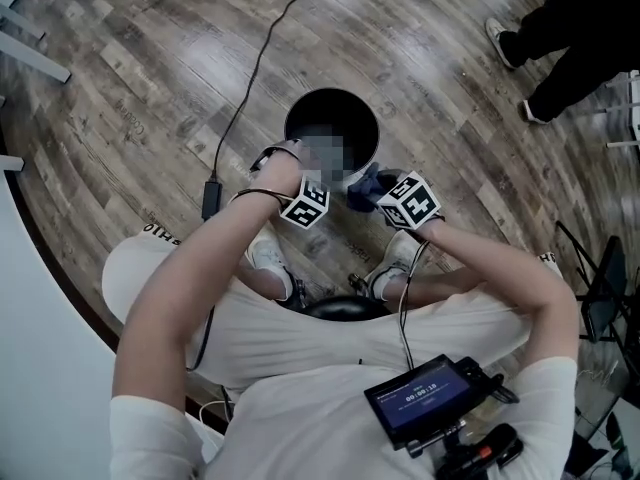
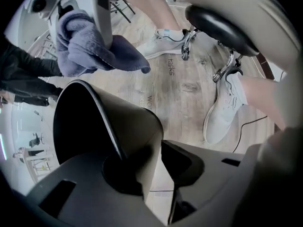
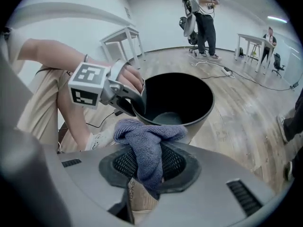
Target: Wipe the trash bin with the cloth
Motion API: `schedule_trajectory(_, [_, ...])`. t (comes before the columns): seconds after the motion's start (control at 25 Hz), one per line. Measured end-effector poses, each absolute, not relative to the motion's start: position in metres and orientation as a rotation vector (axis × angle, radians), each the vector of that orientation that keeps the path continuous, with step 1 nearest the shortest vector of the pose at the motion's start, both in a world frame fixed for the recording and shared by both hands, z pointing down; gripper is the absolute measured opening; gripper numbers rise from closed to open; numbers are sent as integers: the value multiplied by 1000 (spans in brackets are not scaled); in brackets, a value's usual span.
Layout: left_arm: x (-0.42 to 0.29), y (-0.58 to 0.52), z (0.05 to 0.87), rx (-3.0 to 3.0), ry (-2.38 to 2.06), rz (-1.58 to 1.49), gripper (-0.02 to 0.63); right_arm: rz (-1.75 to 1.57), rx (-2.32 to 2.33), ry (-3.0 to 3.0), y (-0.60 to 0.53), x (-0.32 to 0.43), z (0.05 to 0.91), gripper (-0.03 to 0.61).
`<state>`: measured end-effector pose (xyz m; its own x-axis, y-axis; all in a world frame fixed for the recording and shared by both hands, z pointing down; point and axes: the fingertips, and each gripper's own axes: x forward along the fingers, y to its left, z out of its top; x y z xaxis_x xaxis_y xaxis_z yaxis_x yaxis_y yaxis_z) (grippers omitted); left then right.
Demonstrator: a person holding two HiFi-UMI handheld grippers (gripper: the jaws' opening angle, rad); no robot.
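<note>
Left gripper (image 2: pixel 156 157): jaws apart, astride the bin (image 2: pixel 125 122) rim, one jaw inside the dark interior, the other outside the pale outer wall. A sliver of floor shows between the wall and the outer jaw, so the pads are not pressing. Right gripper (image 3: pixel 149 174): jaws closed on a blue-grey cloth (image 3: pixel 149 141), which is pinched at its middle, bunched above the jaws with a fold hanging down between them. In the left gripper view the cloth hangs clear of the bin's rim, not touching it. In the head view it sits just beside the near right of the rim. The bin stands upright on the wood floor (image 1: pixel 150 88), directly ahead of the seated person's shoes (image 1: pixel 268 253), with its mouth open upward. The left gripper is at its near left rim and the right gripper near its near right side. A black cable (image 1: pixel 250 78) runs across the floor past the bin's left. A bystander's legs (image 1: pixel 570 38) stand well apart from the bin, at the upper right of the head view.
</note>
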<state>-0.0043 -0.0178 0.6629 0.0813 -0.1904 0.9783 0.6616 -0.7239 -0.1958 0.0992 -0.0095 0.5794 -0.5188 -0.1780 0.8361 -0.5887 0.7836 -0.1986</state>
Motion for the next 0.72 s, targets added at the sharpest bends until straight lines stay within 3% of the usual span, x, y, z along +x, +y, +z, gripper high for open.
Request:
schedule_trajectory(0.08, [-4,-19,664,-1695,-460,-1704,80,586,583,-2092,-11,95,576,104])
schedule_trajectory(0.72, [1,-18,665,-1707,-475,-1703,66,600,623,-1983,-33,101,670,104])
